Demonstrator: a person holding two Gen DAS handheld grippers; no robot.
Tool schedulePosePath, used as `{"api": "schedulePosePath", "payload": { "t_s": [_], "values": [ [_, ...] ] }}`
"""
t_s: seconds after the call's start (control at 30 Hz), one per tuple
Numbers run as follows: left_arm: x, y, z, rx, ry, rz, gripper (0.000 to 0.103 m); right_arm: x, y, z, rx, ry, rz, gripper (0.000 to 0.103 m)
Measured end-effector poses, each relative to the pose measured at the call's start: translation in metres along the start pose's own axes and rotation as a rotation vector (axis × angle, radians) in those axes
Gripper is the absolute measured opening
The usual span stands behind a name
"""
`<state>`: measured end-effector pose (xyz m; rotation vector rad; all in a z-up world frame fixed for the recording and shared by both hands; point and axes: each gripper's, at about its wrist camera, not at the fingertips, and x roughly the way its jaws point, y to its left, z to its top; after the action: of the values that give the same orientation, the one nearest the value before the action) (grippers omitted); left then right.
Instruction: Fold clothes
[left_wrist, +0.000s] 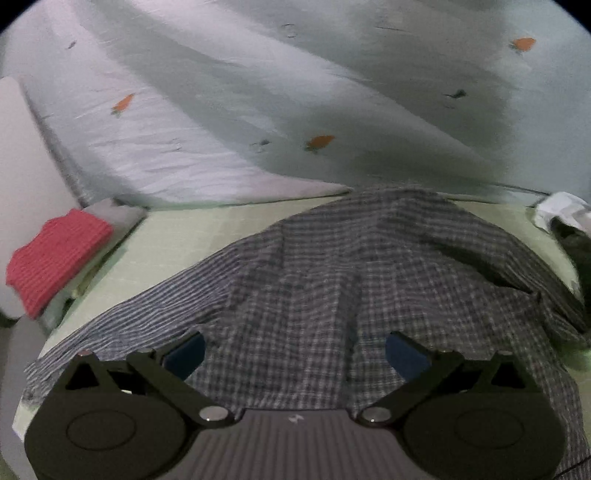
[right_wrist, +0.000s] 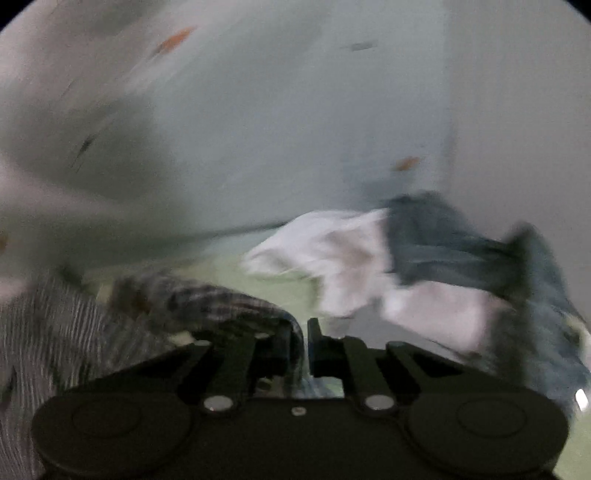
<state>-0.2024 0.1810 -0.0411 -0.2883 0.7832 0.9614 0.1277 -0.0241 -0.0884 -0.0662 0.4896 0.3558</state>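
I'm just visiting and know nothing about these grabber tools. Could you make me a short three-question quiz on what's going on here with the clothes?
1. True or false: the left gripper is clamped on the checked shirt.
2. Which gripper pinches the shirt's fabric? A) left B) right
3. What colour is the folded cloth at the mat's left edge?

Key: 1 false, it is open over the shirt; 2 B; 3 red.

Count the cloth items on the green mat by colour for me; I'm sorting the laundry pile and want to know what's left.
Grey plaid: 1, the plaid shirt, pinched in the right gripper
Red: 1, the folded red cloth
White: 1, the white garment
Dark blue-grey: 1, the dark garment
Total: 4
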Motion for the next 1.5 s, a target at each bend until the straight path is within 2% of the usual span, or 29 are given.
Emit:
{"api": "schedulePosePath", "payload": {
  "t_s": [0.07,0.13,0.17,0.23,0.27,0.3,0.37,0.47,0.63,0.77,0.8,0.93,1.03,1.07,1.1,1.17,1.27,1.37,1.5],
  "values": [
    [0.0,-0.003,-0.001,0.004,0.0,-0.029,0.103,-0.012,-0.025,-0.006,0.089,0.016,-0.059,0.009],
    [0.001,-0.005,-0.002,0.007,0.0,-0.057,0.103,-0.019,-0.047,-0.02,0.156,0.073,-0.122,0.013],
    [0.001,-0.006,-0.003,0.009,0.0,-0.071,0.103,-0.018,-0.056,-0.029,0.175,0.123,-0.144,0.019],
    [0.002,-0.009,-0.004,0.013,0.0,-0.1,0.103,-0.017,-0.068,-0.043,0.186,0.208,-0.169,0.037],
    [0.002,-0.01,-0.004,0.013,0.0,-0.112,0.103,-0.018,-0.07,-0.048,0.172,0.231,-0.168,0.054],
    [0.001,-0.009,-0.004,0.006,0.002,-0.119,0.103,-0.018,-0.072,-0.053,0.157,0.255,-0.168,0.06],
    [0.0,-0.007,-0.005,-0.006,0.005,-0.131,0.103,-0.019,-0.064,-0.057,0.047,0.276,-0.162,0.061],
    [-0.001,-0.005,-0.006,-0.024,0.011,-0.148,0.103,-0.028,-0.045,-0.058,-0.098,0.245,-0.118,0.071],
    [-0.009,-0.001,-0.007,-0.028,0.004,-0.122,0.103,-0.05,-0.016,-0.051,-0.18,0.084,-0.077,0.074],
    [-0.013,-0.002,-0.007,-0.023,0.005,-0.109,0.103,-0.06,0.012,-0.049,-0.24,0.005,0.022,0.093],
    [-0.014,-0.003,-0.007,-0.021,0.007,-0.109,0.103,-0.057,0.017,-0.051,-0.259,0.015,0.045,0.093],
    [-0.016,-0.009,-0.007,-0.01,0.02,-0.123,0.103,-0.021,0.025,-0.065,-0.261,0.156,0.026,0.091],
    [-0.018,-0.013,-0.008,0.0,0.032,-0.121,0.103,-0.007,0.018,-0.071,-0.243,0.221,0.005,0.076],
    [-0.018,-0.014,-0.008,0.006,0.035,-0.112,0.103,-0.006,0.014,-0.072,-0.229,0.231,0.009,0.063],
    [-0.017,-0.015,-0.009,0.012,0.039,-0.102,0.103,-0.007,0.009,-0.071,-0.213,0.235,0.016,0.039],
    [-0.014,-0.015,-0.009,0.013,0.057,-0.076,0.103,-0.011,-0.002,-0.068,-0.175,0.228,0.022,0.023],
    [-0.01,-0.014,-0.01,0.006,0.085,-0.05,0.103,-0.021,-0.025,-0.055,-0.109,0.176,-0.028,0.018],
    [-0.006,-0.012,-0.01,-0.003,0.106,-0.038,0.103,-0.029,-0.054,-0.041,-0.056,0.134,-0.134,0.017],
    [-0.004,-0.01,-0.01,0.009,0.114,-0.02,0.103,-0.026,-0.096,-0.032,-0.001,0.136,-0.278,0.016]
  ]
}}
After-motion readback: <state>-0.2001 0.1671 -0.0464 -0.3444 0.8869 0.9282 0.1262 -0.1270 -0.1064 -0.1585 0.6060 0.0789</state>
